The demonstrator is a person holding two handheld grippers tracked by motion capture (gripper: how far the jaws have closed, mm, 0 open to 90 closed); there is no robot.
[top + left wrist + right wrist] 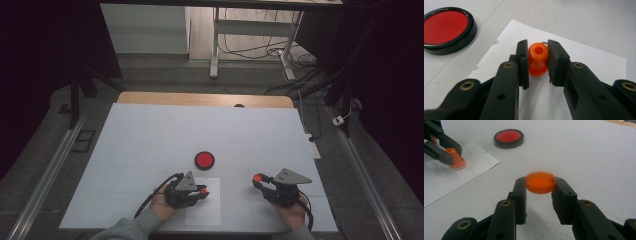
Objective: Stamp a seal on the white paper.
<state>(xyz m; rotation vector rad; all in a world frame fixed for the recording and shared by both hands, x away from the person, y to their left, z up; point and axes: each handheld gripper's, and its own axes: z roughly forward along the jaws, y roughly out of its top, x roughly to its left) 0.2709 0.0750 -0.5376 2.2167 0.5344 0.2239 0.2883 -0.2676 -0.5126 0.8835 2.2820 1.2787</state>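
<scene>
My left gripper (537,60) is shut on an orange stamp (538,60) that stands upright on a white sheet of paper (584,62); the same stamp (455,160) and sheet (477,160) appear at the left of the right gripper view. In the high view the left gripper (201,191) is over the paper (202,210). My right gripper (540,185) is shut on a flat orange round cap (540,182), held just above the table. In the high view that gripper (258,179) carries the cap (258,177) at the right. A red ink pad in a black case (204,160) lies open between and beyond both grippers.
The table is covered by a white board (150,135), with a wooden edge (200,98) at the far side. Metal rails run along both sides. Desk legs and cables stand on the floor beyond.
</scene>
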